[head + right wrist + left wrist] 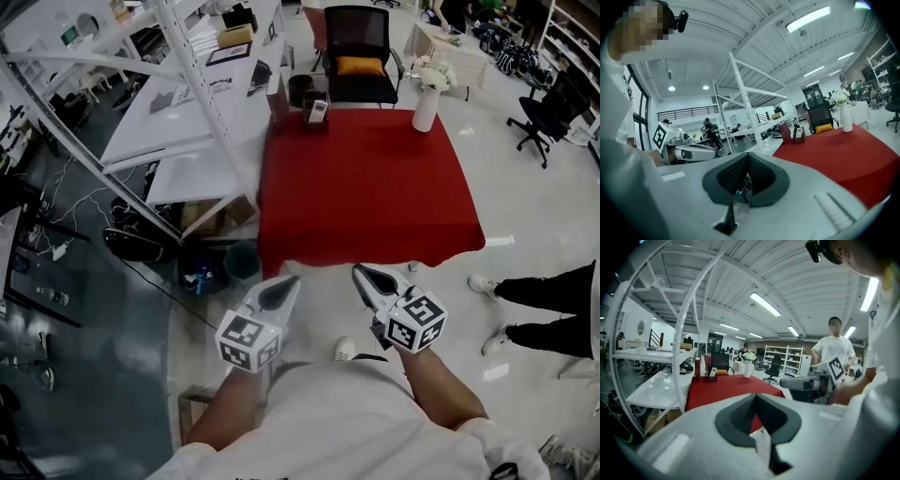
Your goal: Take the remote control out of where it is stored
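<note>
The remote control is a pale slim piece standing upright in a small dark holder at the far left corner of the red table. It also shows far off as the remote control in the left gripper view and the remote control in the right gripper view. My left gripper and right gripper hang side by side short of the table's near edge, well away from the holder. Both have their jaws together with nothing between them. The left gripper and right gripper point toward the table.
A white vase with flowers stands at the table's far right. A dark red box and a black cup sit beside the holder. White shelving flanks the left side, a black chair stands behind, and a person's legs are at the right.
</note>
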`<state>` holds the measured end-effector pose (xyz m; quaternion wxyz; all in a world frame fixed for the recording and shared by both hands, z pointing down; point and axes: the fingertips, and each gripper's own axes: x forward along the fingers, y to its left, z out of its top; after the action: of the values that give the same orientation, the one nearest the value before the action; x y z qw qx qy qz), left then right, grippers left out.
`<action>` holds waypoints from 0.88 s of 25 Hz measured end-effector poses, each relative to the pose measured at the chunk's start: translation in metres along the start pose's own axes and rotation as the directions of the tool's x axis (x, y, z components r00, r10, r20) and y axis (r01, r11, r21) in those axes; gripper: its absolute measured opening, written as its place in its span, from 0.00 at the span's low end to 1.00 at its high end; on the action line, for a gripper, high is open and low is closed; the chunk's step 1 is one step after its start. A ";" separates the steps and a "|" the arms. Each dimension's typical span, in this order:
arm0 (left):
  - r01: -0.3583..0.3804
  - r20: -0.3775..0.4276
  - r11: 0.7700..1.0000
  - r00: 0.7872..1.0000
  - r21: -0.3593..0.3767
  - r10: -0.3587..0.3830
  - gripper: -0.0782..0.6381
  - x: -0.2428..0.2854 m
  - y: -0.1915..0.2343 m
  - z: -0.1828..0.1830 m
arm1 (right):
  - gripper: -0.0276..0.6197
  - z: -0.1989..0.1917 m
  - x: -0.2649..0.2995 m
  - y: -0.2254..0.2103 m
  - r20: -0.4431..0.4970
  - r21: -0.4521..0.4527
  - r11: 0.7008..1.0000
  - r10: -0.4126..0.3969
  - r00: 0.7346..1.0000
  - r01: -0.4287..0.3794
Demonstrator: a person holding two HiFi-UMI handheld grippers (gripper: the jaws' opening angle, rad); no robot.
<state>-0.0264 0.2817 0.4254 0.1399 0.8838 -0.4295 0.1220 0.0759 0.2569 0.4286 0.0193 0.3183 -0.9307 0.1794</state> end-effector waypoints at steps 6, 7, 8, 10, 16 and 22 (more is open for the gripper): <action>-0.013 -0.047 1.000 0.999 -0.005 0.012 0.11 0.032 -0.002 0.003 | 0.05 0.005 0.000 -0.034 0.000 0.035 0.999 0.010 1.000 -0.010; -0.011 -0.057 1.000 0.998 -0.003 0.011 0.11 0.036 -0.003 0.003 | 0.05 0.006 -0.001 -0.037 0.001 0.039 0.999 0.009 1.000 -0.009; -0.009 -0.063 1.000 0.998 -0.001 0.009 0.11 0.041 -0.002 0.005 | 0.05 0.007 -0.001 -0.042 0.002 0.042 0.999 0.006 1.000 -0.007; -0.006 -0.066 1.000 0.998 0.004 0.007 0.11 0.050 0.001 0.010 | 0.05 0.009 -0.001 -0.052 0.003 0.050 0.999 0.000 1.000 0.000; 0.004 -0.067 1.000 0.998 0.021 -0.002 0.11 0.069 0.008 0.024 | 0.05 0.012 0.007 -0.072 -0.004 0.061 0.998 -0.004 1.000 0.005; 0.006 -0.068 1.000 0.998 0.020 -0.004 0.11 0.096 0.035 0.029 | 0.05 0.021 0.029 -0.094 -0.011 0.046 0.999 -0.010 1.000 0.011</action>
<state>0.0061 0.1815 0.4357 0.1457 0.8816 -0.4209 0.1562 0.1111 0.1639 0.4439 0.0180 0.3226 -0.9245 0.2023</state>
